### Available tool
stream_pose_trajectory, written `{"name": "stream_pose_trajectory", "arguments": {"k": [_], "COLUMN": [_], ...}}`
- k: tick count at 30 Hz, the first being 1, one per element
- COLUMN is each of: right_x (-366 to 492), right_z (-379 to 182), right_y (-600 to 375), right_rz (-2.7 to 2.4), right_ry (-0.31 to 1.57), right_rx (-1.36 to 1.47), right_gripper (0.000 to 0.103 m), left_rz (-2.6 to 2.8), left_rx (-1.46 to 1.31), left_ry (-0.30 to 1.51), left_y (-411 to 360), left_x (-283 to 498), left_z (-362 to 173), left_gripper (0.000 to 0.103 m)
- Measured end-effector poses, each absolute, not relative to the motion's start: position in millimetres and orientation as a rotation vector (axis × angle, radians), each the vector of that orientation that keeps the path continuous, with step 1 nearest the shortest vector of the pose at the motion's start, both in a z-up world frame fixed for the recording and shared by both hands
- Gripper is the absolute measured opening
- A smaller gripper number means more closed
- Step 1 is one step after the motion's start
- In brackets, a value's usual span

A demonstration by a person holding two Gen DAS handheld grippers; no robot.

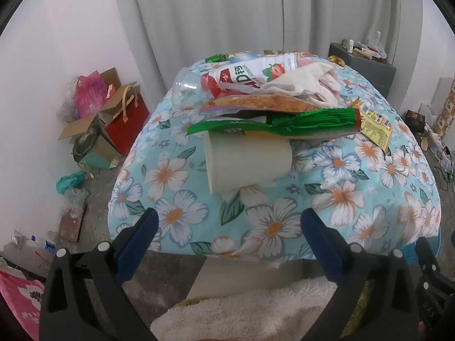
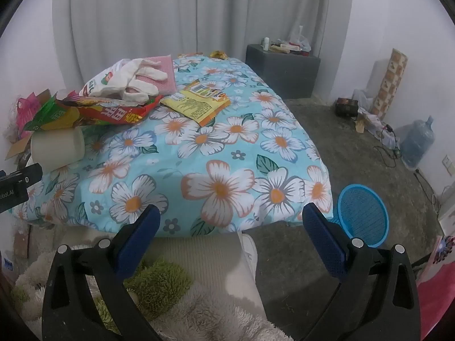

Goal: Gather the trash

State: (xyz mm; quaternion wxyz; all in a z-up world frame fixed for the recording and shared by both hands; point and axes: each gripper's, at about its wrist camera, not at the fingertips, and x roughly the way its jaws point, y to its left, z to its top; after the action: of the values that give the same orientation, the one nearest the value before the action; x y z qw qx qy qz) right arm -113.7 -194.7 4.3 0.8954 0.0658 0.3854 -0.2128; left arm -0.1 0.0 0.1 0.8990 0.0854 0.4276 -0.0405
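We hold both sets of tongs wide apart and empty, tilted down toward the near edge of the worktop, which looks like a ready stance before any piece is picked. The left tongs (image 1: 229,227) face the heap directly; the right tongs (image 2: 231,224) look over bare floral cloth (image 2: 221,170), with the blue mesh basket (image 2: 362,216) on the floor just beside the worktop's corner, a likely place for the trash to go.

The trash sits piled toward the left and far side: a cream paper cup (image 1: 247,164) on its side nearest us, a green wrapper (image 1: 273,125) across its top, an orange snack bag (image 1: 256,103), a clear plastic cup (image 1: 184,91), a strawberry-printed bottle (image 1: 250,71) and a white glove (image 1: 307,85). A yellow wrapper (image 2: 199,102) lies flat, slightly apart from the heap.

Around us: grey curtains, white walls, a concrete floor, a dark cabinet (image 2: 281,68), a red gift bag (image 1: 128,122) and a water jug (image 2: 418,142).
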Motion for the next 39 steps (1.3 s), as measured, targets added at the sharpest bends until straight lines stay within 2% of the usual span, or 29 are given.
{"name": "stream_pose_trajectory", "arguments": {"k": [39], "right_x": [-119.4], "right_z": [9.7], "right_y": [-202.6], "right_rz": [-0.442], "right_ry": [0.794], "right_rx": [0.137], "right_gripper": [0.096], "left_rz": [-0.09], "left_rx": [0.18], "left_ry": [0.888], "left_y": [-1.8], "left_x": [-0.5], "left_z": [-2.8], "left_gripper": [0.098]}}
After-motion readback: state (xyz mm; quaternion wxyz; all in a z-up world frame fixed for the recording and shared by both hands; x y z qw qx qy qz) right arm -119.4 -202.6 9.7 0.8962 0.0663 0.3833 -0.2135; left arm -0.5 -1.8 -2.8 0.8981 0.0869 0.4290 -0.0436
